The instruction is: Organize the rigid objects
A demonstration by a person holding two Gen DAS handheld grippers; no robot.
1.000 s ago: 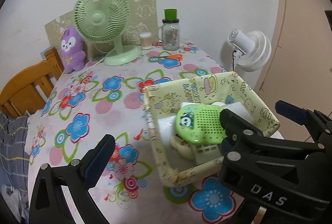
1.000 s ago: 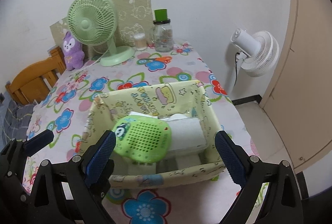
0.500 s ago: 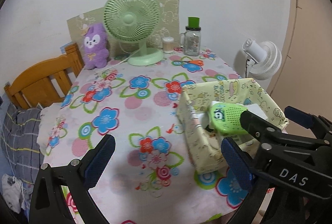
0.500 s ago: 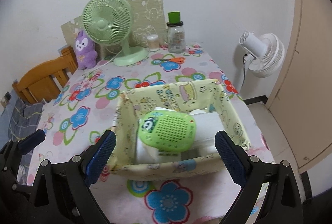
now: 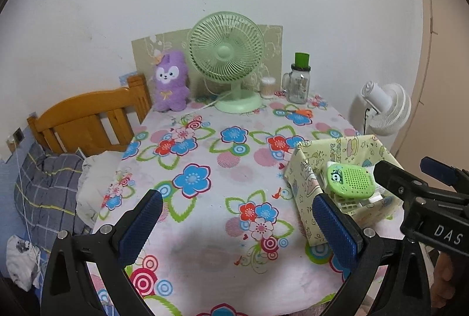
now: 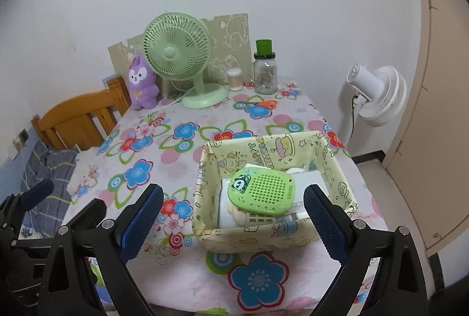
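A pale yellow cartoon-print box (image 6: 263, 240) (image 5: 304, 193) stands near the table's front right corner. Inside it a green panda-print perforated case (image 6: 261, 193) (image 5: 350, 179) lies on top of white rigid items (image 6: 307, 184). My right gripper (image 6: 234, 223) is open and empty, held back from the box with its blue pads on either side of it. My left gripper (image 5: 239, 225) is open and empty over the flowered tablecloth (image 5: 205, 169), left of the box. The right gripper's black frame (image 5: 422, 199) shows at the right of the left wrist view.
At the table's far edge stand a green desk fan (image 6: 181, 58), a purple plush (image 6: 140, 84), a small cotton-swab jar (image 6: 234, 78) and a glass jar with a green lid (image 6: 265, 67). A wooden bed frame (image 6: 79, 119) lies left; a white floor fan (image 6: 375, 93) stands right.
Both grippers have drawn back and up from the box, so it looks smaller and farther. The left gripper's view swung left, off the box. Both stayed open.
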